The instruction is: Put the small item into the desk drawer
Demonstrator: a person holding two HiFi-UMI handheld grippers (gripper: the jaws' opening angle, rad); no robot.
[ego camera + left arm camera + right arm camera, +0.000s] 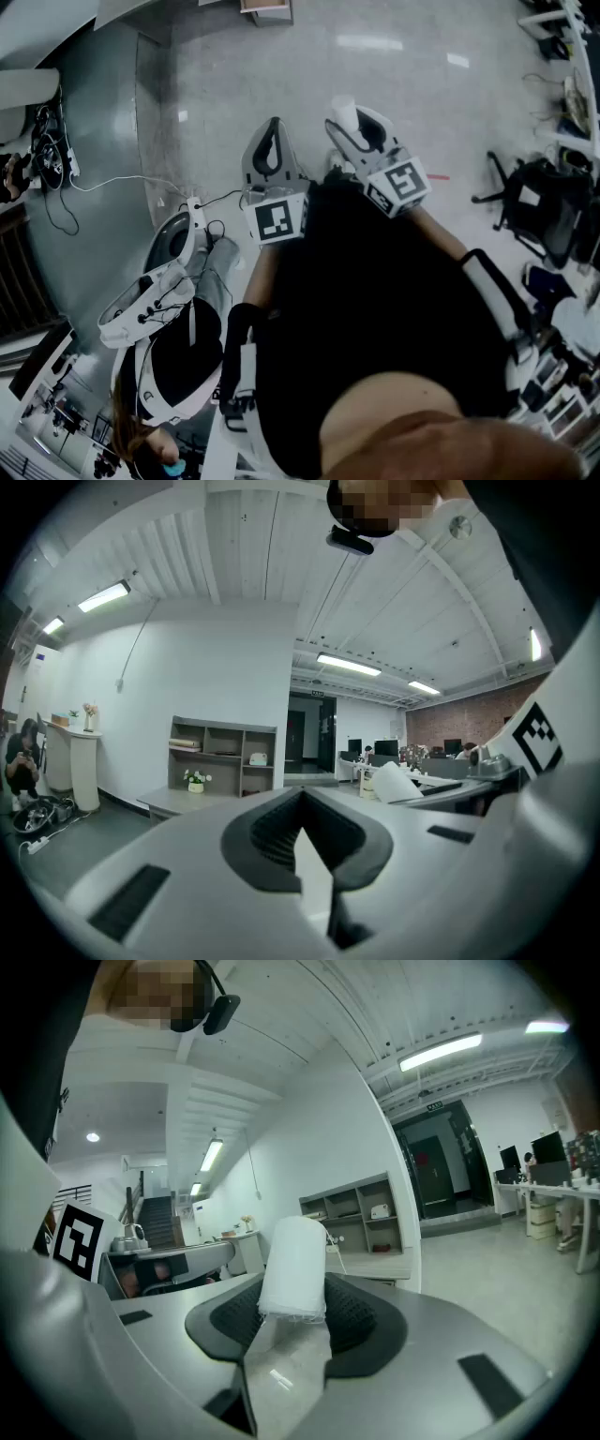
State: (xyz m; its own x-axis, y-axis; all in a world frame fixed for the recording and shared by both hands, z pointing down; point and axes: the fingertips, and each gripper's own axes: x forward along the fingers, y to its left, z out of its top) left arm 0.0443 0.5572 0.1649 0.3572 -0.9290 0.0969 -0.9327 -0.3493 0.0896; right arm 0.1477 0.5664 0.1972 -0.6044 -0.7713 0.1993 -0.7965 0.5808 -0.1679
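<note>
- Far left of the left gripper: white moulded, headset-like gear with black cables (176, 248) lies on the glossy grey floor (403, 84). It has no apparent part in the task.
- The left gripper (274, 129) is grey plastic with a black-and-white marker cube. It is held roughly level in front of the person's black-clad body. Its dark ribbed pads meet at the tips: the jaws are closed with nothing between them.
- Just right of the left gripper: the right gripper (353, 116), of the same build, is also near level. Its jaws stand wide and clamp a small white cylindrical roll of gauze-like fabric (292, 1262) at the pad tips. The roll stands roughly upright.
- Well right of the left gripper: a black wheeled office chair (536, 202), apart from both grippers.
- Ahead of the left gripper, across the room: a white open shelf unit (223, 755). No drawer can be made out there or in any other view.
- Assessment: the item is picked up and secured. Outstanding steps are to reach the desk, open the drawer, place the roll inside and release it. Judged an early stage.
</note>
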